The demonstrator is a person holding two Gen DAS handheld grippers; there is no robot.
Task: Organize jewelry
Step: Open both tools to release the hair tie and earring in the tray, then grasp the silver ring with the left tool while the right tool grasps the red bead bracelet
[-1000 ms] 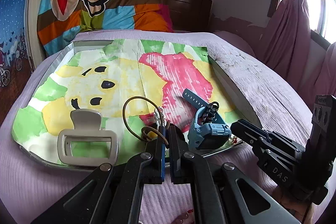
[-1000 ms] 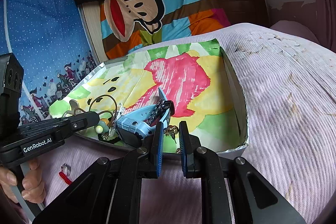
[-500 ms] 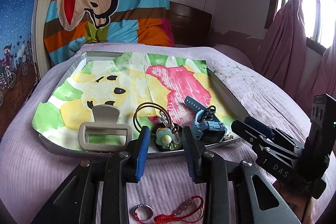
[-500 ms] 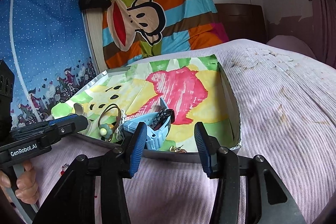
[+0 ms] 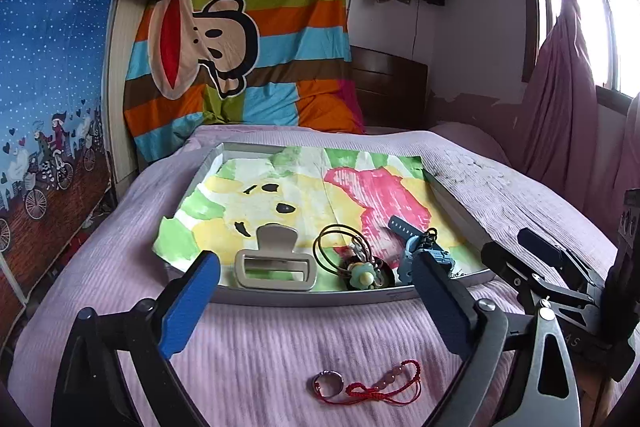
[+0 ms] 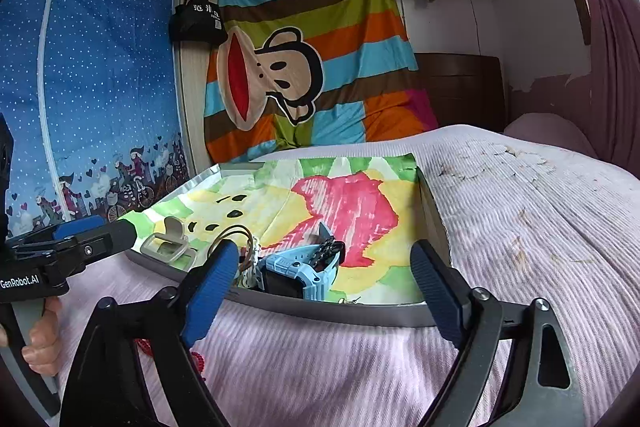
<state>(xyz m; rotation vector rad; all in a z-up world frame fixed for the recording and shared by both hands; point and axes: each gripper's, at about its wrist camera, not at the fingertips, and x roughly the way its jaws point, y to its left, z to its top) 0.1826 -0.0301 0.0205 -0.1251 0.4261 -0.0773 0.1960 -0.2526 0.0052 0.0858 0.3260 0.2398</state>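
Left wrist view: left gripper [image 5: 316, 279] jaws wide apart over the bed [image 5: 260, 343], ring [image 5: 328, 383] and red cord bracelet [image 5: 384, 385] below, outside the tray [image 5: 320, 297]. Bracelet probably limp, light; pinch mid-cord. Right gripper [image 6: 326, 281] also gapes empty.

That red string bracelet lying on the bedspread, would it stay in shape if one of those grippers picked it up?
Probably not. The red string bracelet lies in loose curves, so it would likely droop. It looks thin and light, and its cord may slip between wide pads.
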